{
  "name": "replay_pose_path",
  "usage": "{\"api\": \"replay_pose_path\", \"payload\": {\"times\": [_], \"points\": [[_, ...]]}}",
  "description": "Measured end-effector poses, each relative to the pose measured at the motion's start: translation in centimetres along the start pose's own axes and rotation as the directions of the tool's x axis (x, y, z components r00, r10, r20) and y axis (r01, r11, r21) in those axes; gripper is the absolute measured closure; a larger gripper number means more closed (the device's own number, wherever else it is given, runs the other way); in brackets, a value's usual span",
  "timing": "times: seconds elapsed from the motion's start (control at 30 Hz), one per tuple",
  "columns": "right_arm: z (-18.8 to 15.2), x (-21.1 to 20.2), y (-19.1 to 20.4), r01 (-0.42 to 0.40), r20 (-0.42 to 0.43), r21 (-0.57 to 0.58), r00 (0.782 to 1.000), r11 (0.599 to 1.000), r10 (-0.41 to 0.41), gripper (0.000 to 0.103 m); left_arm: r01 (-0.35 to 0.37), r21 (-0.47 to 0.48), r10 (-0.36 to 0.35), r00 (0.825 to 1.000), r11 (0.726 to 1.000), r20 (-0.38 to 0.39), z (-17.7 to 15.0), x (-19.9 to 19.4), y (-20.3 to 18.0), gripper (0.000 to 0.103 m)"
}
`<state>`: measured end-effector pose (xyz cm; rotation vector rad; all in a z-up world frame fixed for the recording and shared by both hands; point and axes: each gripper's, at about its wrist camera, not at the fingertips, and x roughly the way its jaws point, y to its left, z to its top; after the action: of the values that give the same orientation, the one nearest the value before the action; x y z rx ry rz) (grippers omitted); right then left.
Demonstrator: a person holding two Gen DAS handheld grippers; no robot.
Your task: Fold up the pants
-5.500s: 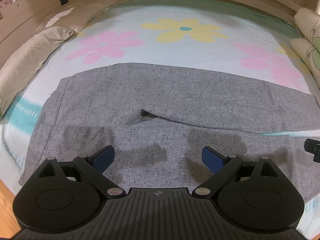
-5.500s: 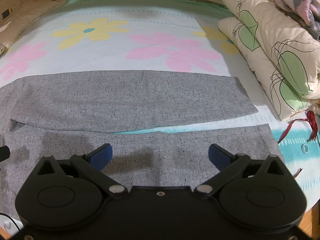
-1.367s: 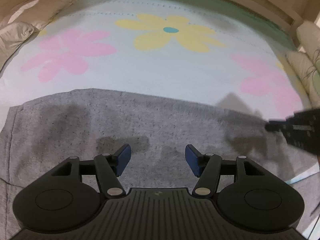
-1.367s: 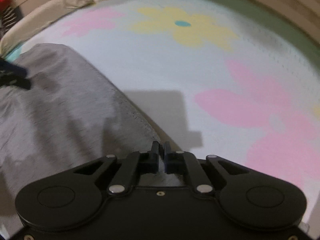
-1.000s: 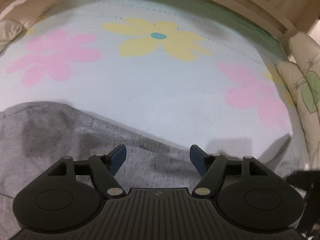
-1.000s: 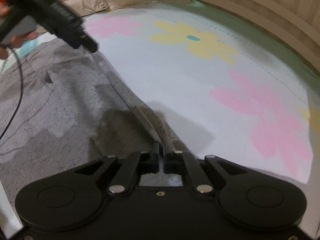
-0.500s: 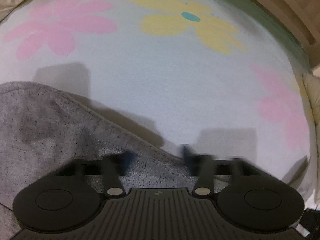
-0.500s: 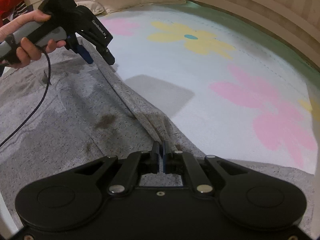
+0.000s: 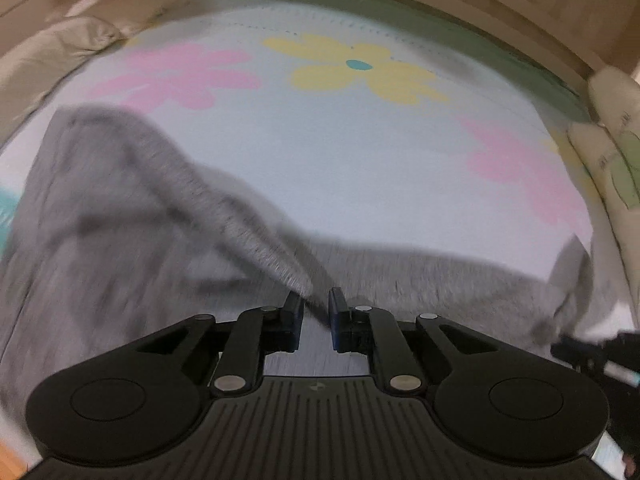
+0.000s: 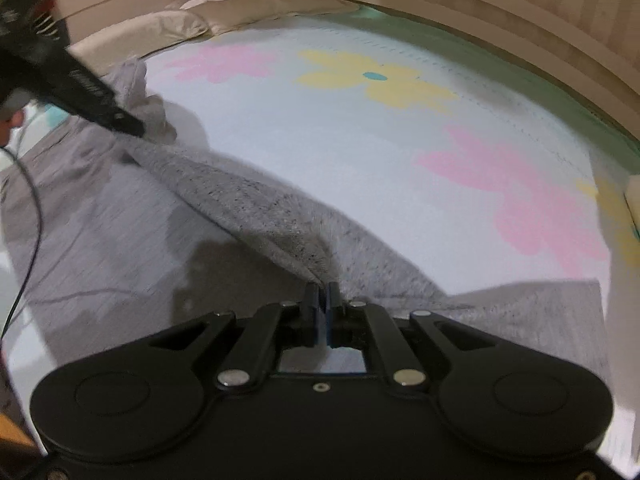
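Grey speckled woven pants [image 10: 248, 200] lifted off the flower-print bedsheet [image 10: 360, 152] — right gripper [image 10: 321, 294] clamped on one edge, left gripper [image 9: 316, 300] just closing on another — thin hold may slip under tension.

A pale bedsheet [image 9: 328, 168] printed with pink flowers [image 9: 180, 76] and a yellow flower [image 9: 360, 68] is covering the bed, beige pillows [image 10: 224, 12] are lying along its far left edge, and a leaf-patterned cushion [image 9: 616, 144] is sitting at the right side
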<state>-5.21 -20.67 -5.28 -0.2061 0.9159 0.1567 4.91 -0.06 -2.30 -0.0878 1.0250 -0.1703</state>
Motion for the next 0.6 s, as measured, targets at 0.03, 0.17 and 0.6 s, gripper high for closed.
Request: {"api": "replay_pose_path", "payload": {"times": [0.03, 0.17, 0.6], "points": [[-0.5, -0.3, 0.5, -0.001, -0.007, 0.001, 1.000, 1.000, 0.001, 0.095, 0.003, 0.002, -0.003, 1.000, 1.000, 0.004, -1.3, -0.8, 0.1, 0.090], [-3.0, -1.2, 2.2, -0.020, -0.056, 0.008, 0.998, 1.000, 0.021, 0.095, -0.010, 0.009, 0.010, 1.000, 1.000, 0.013, -4.7, -2.2, 0.4, 0.090], [1.9, -2.5, 2.5, 0.142, 0.160, 0.034, 0.976, 0.989, -0.146, 0.028, 0.055, 0.001, -0.054, 0.996, 0.999, -0.069, -4.8, -1.4, 2.0, 0.073]]}}
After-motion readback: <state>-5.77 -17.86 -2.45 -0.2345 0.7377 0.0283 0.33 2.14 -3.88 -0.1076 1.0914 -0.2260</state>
